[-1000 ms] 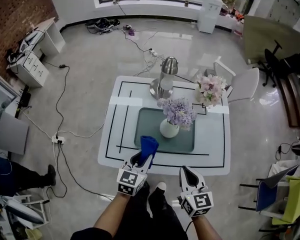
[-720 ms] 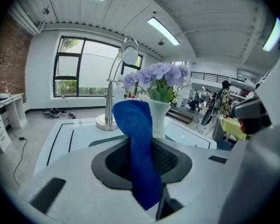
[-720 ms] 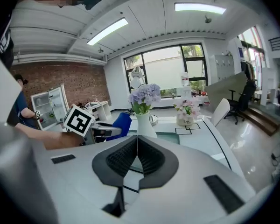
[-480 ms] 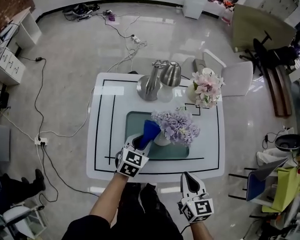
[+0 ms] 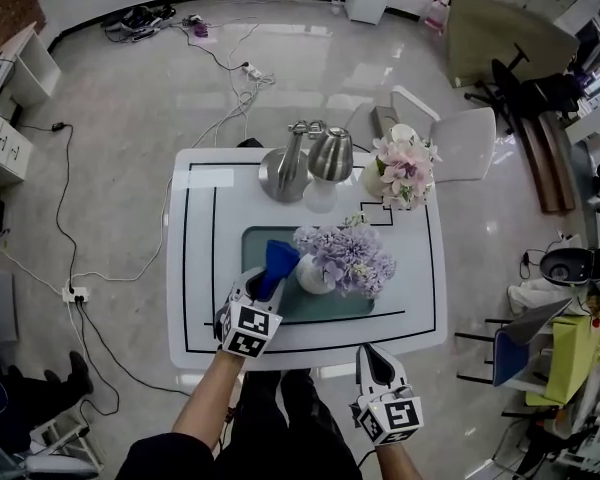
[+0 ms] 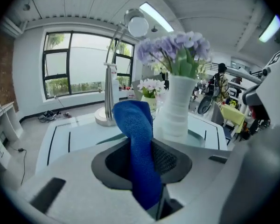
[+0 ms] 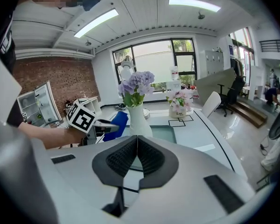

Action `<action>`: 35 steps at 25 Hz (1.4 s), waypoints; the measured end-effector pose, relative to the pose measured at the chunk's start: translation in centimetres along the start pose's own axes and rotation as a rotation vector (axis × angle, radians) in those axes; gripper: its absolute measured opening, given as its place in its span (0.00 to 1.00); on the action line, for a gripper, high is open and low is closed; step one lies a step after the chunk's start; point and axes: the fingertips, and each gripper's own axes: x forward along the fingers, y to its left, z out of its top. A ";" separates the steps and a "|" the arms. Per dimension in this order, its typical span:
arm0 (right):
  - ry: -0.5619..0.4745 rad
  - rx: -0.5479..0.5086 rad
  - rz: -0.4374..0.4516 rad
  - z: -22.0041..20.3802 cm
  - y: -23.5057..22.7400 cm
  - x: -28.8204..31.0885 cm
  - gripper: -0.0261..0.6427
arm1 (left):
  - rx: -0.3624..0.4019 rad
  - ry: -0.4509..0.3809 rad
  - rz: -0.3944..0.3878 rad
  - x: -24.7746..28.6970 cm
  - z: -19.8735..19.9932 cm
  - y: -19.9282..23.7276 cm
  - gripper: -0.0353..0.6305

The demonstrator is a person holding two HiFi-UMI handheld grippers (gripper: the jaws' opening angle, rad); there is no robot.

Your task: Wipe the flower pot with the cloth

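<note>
Left gripper (image 5: 261, 288) now closer to flower pot (image 5: 312, 275), fingers (image 6: 171, 160) tight on cloth (image 5: 278, 259); right gripper (image 5: 371, 356) fingers (image 7: 122, 160) together; lamp (image 5: 298, 164) beyond.

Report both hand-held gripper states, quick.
Left hand-held gripper: closed on the blue cloth.
Right hand-held gripper: closed, nothing between its jaws.

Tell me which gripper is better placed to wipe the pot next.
Left. The left gripper is shut on the cloth, right beside the pot; the right gripper is shut, empty and farther from it.
</note>
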 end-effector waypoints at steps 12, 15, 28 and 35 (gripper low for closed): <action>-0.003 0.044 -0.111 -0.8 -1.9 -2.5 0.05 | 0.248 0.074 -0.214 5.1 2.5 -1.6 0.23; 0.000 0.053 -0.130 -1.2 -2.4 -2.9 0.05 | 0.256 0.133 -0.215 6.3 0.9 -1.1 0.23; -0.050 0.053 -0.113 0.7 -3.4 -1.5 0.05 | -0.049 -0.058 -0.120 -2.2 2.4 -3.9 0.23; -0.049 0.034 -0.022 1.1 -4.1 -0.7 0.05 | -0.111 0.094 -0.046 0.2 -3.2 -6.0 0.23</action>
